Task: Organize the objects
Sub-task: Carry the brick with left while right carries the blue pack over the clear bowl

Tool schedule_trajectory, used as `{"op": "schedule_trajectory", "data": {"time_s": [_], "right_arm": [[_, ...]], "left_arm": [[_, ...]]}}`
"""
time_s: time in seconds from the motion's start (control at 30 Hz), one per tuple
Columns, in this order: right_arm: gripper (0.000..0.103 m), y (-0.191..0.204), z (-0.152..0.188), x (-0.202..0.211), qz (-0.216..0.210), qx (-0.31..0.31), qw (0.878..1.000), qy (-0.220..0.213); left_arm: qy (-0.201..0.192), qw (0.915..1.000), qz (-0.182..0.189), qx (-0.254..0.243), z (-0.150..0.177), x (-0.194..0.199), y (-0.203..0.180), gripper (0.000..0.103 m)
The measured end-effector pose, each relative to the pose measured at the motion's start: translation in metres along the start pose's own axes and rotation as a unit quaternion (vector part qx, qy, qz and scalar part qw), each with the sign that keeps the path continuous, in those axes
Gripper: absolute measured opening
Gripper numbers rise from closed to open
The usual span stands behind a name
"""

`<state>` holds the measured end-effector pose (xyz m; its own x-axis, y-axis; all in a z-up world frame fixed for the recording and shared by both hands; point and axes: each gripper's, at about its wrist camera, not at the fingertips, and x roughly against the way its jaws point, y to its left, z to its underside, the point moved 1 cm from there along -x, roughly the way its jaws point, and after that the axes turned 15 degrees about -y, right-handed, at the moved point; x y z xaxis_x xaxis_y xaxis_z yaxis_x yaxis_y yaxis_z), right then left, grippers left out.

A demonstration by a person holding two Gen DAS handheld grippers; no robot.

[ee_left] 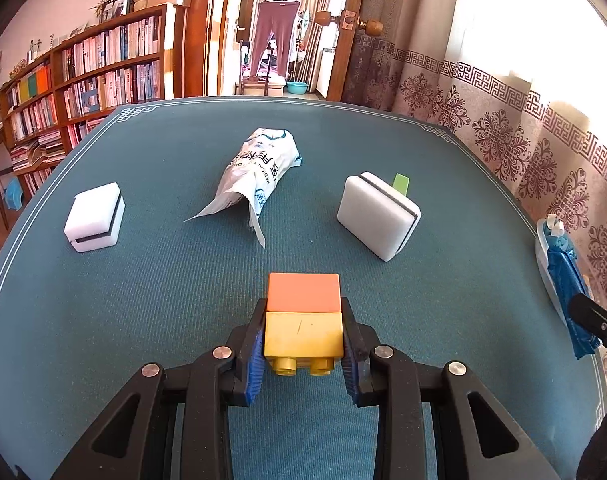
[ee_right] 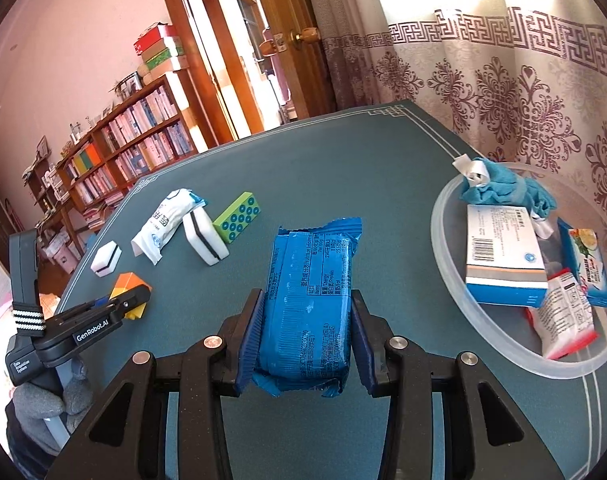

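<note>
Blue snack packet (ee_right: pixel 309 304): light, crinkly, soft, best held mid-body across its width. Right tool (ee_right: pixel 305 334) is clamped on it so, above the tabletop (ee_right: pixel 343 152), w/ clear tub (ee_right: pixel 439 216) to its right. Left tool (ee_left: pixel 303 340) grips a rigid, light yellow-orange block stack (ee_left: pixel 303 316) by the sides; sponges lie farther off.

An orange-and-yellow toy block (ee_left: pixel 303 320) and a blue snack packet (ee_right: pixel 309 300) are each held above a teal table mat. Two white sponges (ee_left: pixel 93 216) (ee_left: pixel 377 214), a white pouch (ee_left: pixel 259 168) and a green brick (ee_right: pixel 236 218) lie on it.
</note>
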<state>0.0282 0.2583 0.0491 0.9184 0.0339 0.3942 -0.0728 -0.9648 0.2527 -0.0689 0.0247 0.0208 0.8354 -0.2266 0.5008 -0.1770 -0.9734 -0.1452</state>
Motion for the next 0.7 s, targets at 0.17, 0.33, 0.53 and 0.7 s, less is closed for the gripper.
{"op": "schedule_trajectory", "data": {"time_s": [0.17,0.33,0.53,0.7], "right_arm": [[0.042,-0.021,-0.009,0.018,0.026,-0.008,0.999,-0.024],[0.042,-0.048,-0.018,0.033,0.06,-0.021,0.997,-0.047],[0.042,-0.083,-0.024,0.047,0.099,-0.042,0.992,-0.067],[0.042,-0.109,-0.025,0.053,0.127,-0.063,0.987,-0.078]], "left_arm": [[0.006,0.9999,0.012,-0.001,0.001,0.003,-0.008,0.033],[0.008,0.9997,0.022,0.0,0.001,0.009,-0.015,0.033],[0.014,0.9994,0.031,-0.004,0.001,0.01,-0.027,0.033],[0.02,0.999,0.038,-0.011,0.001,0.007,-0.042,0.033]]}}
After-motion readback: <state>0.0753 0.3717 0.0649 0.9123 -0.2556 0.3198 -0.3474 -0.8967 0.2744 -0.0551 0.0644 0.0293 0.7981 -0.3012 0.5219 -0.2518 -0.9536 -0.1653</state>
